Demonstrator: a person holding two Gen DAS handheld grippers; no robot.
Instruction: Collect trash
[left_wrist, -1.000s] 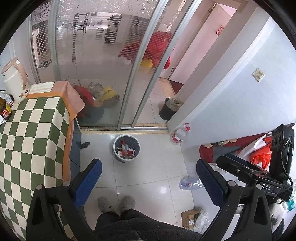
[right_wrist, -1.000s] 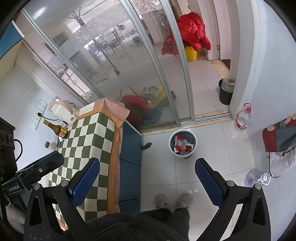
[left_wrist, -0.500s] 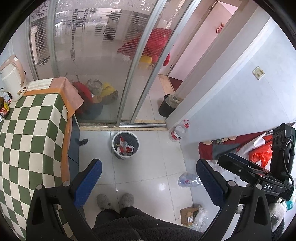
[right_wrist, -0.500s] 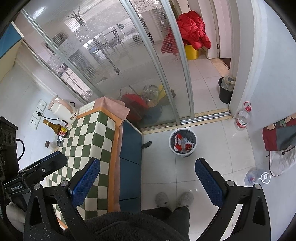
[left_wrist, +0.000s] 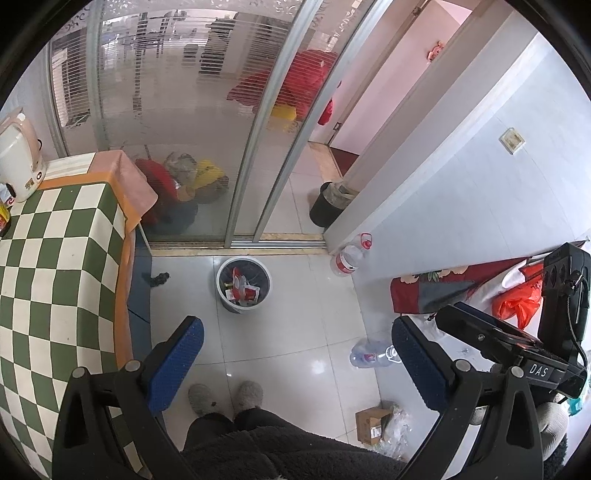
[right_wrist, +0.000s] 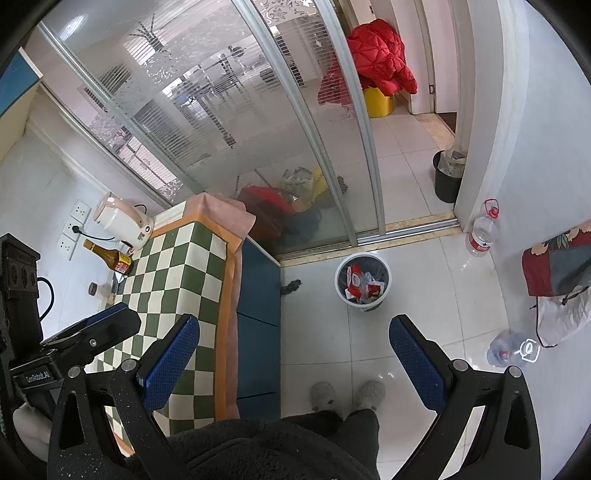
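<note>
Trash sits in a white bin on the tiled floor, just in front of the sliding glass door; red and white wrappers fill its lower part. The left gripper hangs high above the floor with its blue fingers spread wide and nothing between them. The right gripper is likewise spread wide and empty.

A crushed plastic bottle lies on the tiles to the right of the bin, well apart from it, and a small cardboard box with crumpled clear plastic lies near the person's feet. A tall water bottle stands against the wall corner. A small dark scrap lies beside the blue cabinet. The checkered tablecloth covers the counter at left, bearing a kettle and a brown bottle. A black bin stands beyond the doorway.
</note>
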